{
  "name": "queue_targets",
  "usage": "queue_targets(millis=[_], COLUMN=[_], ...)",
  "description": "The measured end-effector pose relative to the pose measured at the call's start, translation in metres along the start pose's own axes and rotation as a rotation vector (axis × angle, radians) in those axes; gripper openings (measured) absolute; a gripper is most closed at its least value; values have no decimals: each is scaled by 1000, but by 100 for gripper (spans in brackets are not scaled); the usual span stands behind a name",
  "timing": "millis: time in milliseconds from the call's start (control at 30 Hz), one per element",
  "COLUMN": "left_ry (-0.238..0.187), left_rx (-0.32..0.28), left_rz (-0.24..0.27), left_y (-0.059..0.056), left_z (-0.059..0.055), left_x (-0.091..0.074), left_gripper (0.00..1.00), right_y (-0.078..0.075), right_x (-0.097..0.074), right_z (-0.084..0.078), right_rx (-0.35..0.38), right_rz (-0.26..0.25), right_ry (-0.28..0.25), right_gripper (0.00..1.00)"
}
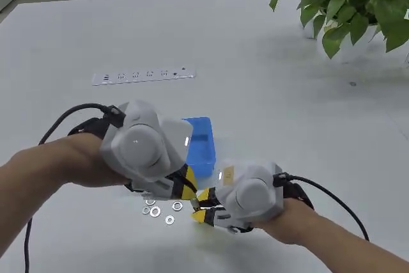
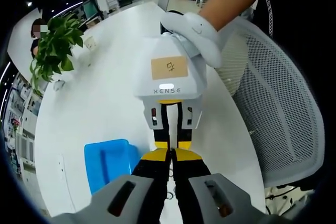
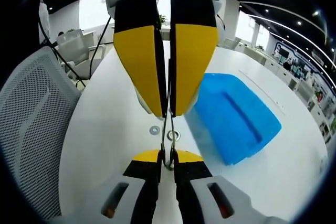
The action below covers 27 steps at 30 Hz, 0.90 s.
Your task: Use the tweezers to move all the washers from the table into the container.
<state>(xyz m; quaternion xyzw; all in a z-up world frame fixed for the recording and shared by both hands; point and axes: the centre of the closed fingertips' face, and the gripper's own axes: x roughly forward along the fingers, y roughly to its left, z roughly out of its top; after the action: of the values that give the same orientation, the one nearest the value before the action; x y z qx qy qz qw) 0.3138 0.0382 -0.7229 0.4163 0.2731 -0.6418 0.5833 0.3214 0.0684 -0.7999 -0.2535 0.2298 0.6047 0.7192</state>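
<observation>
Two: left gripper [image 3: 167, 113] and right gripper [image 3: 167, 155], both clamped on my tweezers [image 3: 169, 132], seemingly re-seating them above washers [image 1: 155, 211] near-side of blue container [image 1: 199, 142].

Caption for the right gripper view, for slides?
Right hand-held gripper and left hand-held gripper, jaws facing, both shut on the tweezers near washers beside the blue container.

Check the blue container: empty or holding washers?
Looks empty: the container shows bare floor in the right gripper view; washers lie on the table.
</observation>
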Motion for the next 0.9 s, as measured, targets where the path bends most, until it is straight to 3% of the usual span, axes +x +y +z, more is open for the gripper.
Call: queue_targets(millis=[900], left_ry=[-3], left_rx=[4], left_rz=[-24], left_y=[-4], left_z=[6], left_x=[0], left_gripper=[5], right_y=[4], right_x=[-4], right_z=[-1], right_rx=[41], right_rz=[18], right_ry=[-10], right_gripper=[9])
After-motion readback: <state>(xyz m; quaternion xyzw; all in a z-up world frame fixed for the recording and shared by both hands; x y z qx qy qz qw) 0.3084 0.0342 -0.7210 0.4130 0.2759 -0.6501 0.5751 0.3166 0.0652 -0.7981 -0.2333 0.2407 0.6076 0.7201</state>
